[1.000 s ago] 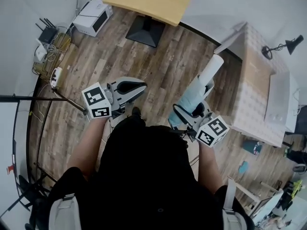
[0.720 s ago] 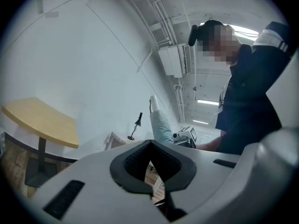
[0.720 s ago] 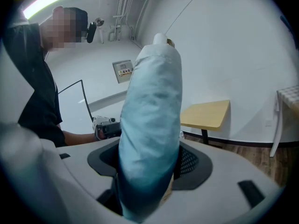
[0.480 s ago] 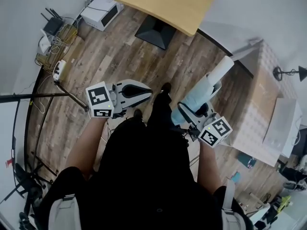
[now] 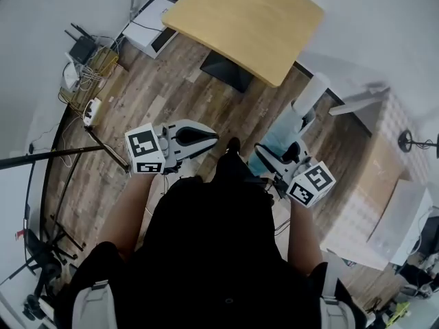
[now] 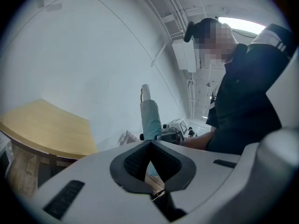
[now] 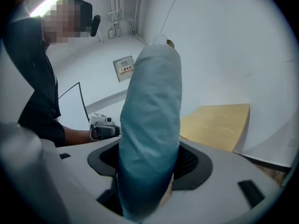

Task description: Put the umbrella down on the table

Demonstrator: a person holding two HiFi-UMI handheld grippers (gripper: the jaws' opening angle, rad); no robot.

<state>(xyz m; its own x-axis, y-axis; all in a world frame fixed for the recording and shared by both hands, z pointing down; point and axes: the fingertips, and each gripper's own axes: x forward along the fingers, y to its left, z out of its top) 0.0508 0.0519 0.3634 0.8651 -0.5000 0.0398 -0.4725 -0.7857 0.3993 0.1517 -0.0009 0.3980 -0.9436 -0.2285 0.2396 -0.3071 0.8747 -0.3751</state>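
Note:
A folded light-blue umbrella (image 5: 282, 133) with a white handle (image 5: 310, 90) stands upright in my right gripper (image 5: 277, 157), which is shut on its lower part. In the right gripper view the umbrella (image 7: 152, 125) fills the space between the jaws. A wooden table (image 5: 247, 16) stands ahead, beyond both grippers, and shows as the table (image 7: 217, 122) to the umbrella's right. My left gripper (image 5: 200, 137) is held level at the left, shut with nothing in it. From the left gripper (image 6: 150, 146) the umbrella (image 6: 150, 118) shows past the jaws and the table (image 6: 46, 132) lies to the left.
The table stands on a black base (image 5: 226, 70) on the wood floor. A white box-like device (image 5: 152, 23), a router with cables (image 5: 84, 55) and a power strip (image 5: 91, 108) lie at the left. A black pole (image 5: 58, 156) crosses low left. A pale covered table (image 5: 384, 184) is at the right.
The wooden table has come nearer and fills more of the head view. Both grippers keep their pose, the right one still holding the umbrella upright.

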